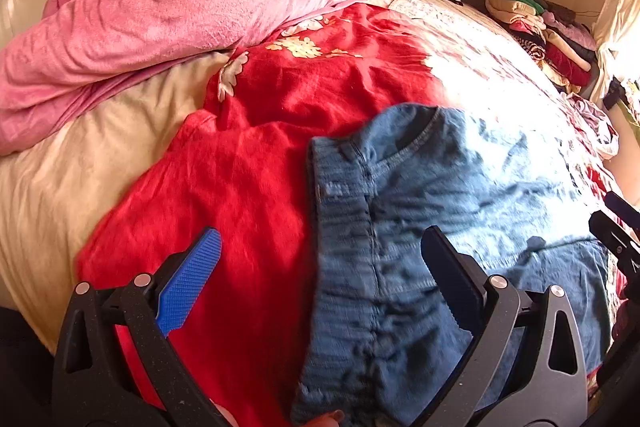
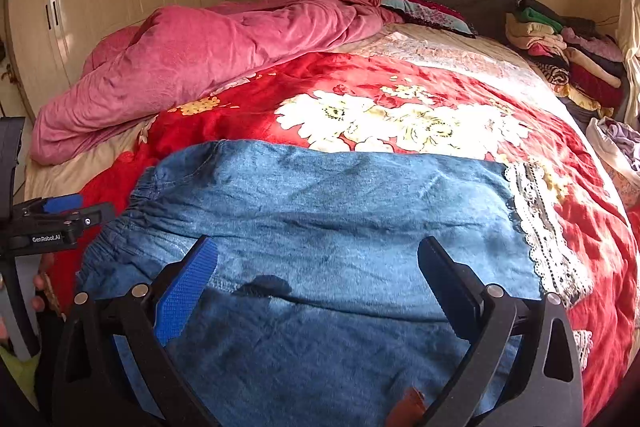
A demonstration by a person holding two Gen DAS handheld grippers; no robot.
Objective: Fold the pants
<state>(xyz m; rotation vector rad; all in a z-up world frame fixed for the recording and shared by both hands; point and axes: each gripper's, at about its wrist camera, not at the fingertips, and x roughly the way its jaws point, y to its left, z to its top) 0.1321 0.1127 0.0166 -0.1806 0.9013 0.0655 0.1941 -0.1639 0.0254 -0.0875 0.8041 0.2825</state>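
Both the left gripper [image 1: 320, 259] and right gripper [image 2: 318, 267] hang wide open, empty, over the jeans [image 2: 312, 211], so grabbing probably only the top layer could skew the fold.

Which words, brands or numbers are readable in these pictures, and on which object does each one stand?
"GenRobot.AI": white print on the black body of the left tongs, seen at the left edge of the right wrist view.
No other text is readable; the blue pants show no legible label.
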